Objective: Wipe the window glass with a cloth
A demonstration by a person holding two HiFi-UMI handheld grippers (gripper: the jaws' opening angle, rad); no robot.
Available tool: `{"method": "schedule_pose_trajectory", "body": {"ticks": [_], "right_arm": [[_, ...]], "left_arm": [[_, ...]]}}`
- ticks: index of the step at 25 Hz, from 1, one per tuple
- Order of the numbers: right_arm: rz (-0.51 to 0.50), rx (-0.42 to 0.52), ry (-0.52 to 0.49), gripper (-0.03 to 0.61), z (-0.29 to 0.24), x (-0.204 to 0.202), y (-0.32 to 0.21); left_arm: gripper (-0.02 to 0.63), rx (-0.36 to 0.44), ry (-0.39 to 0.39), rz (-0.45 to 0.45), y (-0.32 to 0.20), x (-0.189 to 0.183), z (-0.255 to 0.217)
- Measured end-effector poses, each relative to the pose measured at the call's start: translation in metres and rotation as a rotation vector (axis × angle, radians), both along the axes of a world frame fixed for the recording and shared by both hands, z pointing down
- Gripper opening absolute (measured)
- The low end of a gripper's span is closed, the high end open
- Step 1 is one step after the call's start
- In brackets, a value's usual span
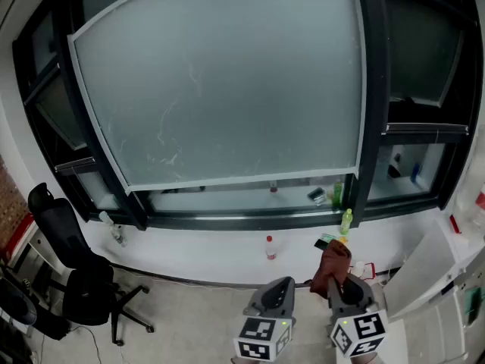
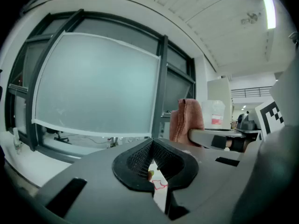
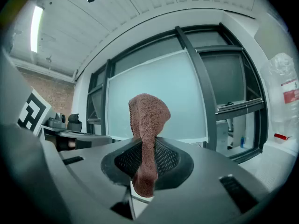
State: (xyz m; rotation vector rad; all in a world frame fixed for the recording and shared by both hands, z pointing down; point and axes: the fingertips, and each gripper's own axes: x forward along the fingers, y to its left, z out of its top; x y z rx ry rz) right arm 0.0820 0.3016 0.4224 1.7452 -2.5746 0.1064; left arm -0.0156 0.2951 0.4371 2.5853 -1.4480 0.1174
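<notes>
Left marker cube (image 1: pixel 261 338): is sitting at the bottom edge of the head view, nearest the camera, beside the right marker cube (image 1: pixel 362 334).
Left gripper (image 2: pixel 153 164): is pointing toward the window with its jaws standing together and nothing lying between them; in the head view this gripper (image 1: pixel 279 287) is sitting just left of the right one.
Right gripper (image 3: pixel 145 167): is clamping its jaws on the cloth; in the head view it (image 1: pixel 342 285) is sitting at lower right, aimed at the window sill.
Cloth (image 3: pixel 147 120): is standing up out of the right gripper's jaws as a reddish-brown folded bundle, with a short end hanging below the jaws. It is showing in the head view (image 1: pixel 332 268) above that gripper, and in the left gripper view (image 2: pixel 186 120) to the right of the frame post. It is staying apart from the glass.
Window sill (image 1: pixel 204 252): is running white along the foot of the window.
Red-capped bottle (image 1: pixel 269 247): is standing upright on the sill, ahead of the left gripper.
Green bottle (image 1: pixel 346 221): is standing on the sill beside the dark frame post, beyond the cloth.
Office chair (image 1: pixel 76 271): is standing on the floor at far left, well apart from both grippers.
Window glass (image 1: pixel 220 89): is filling the large white-edged pane, frosted grey, with faint streaks toward its lower left. It is also showing in the left gripper view (image 2: pixel 93 87) and behind the cloth in the right gripper view (image 3: pixel 182 97).
</notes>
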Motion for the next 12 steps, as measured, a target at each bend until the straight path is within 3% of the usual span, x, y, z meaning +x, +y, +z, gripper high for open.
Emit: {"method": "schedule_pose_trajectory", "body": {"ticks": [12], "right_arm": [[-0.071,0.024,0.012,0.048,-0.005,-0.026,0.014]], "left_arm": [[0.003,0.01,0.033,-0.045,0.011,-0.017,-0.007]]}}
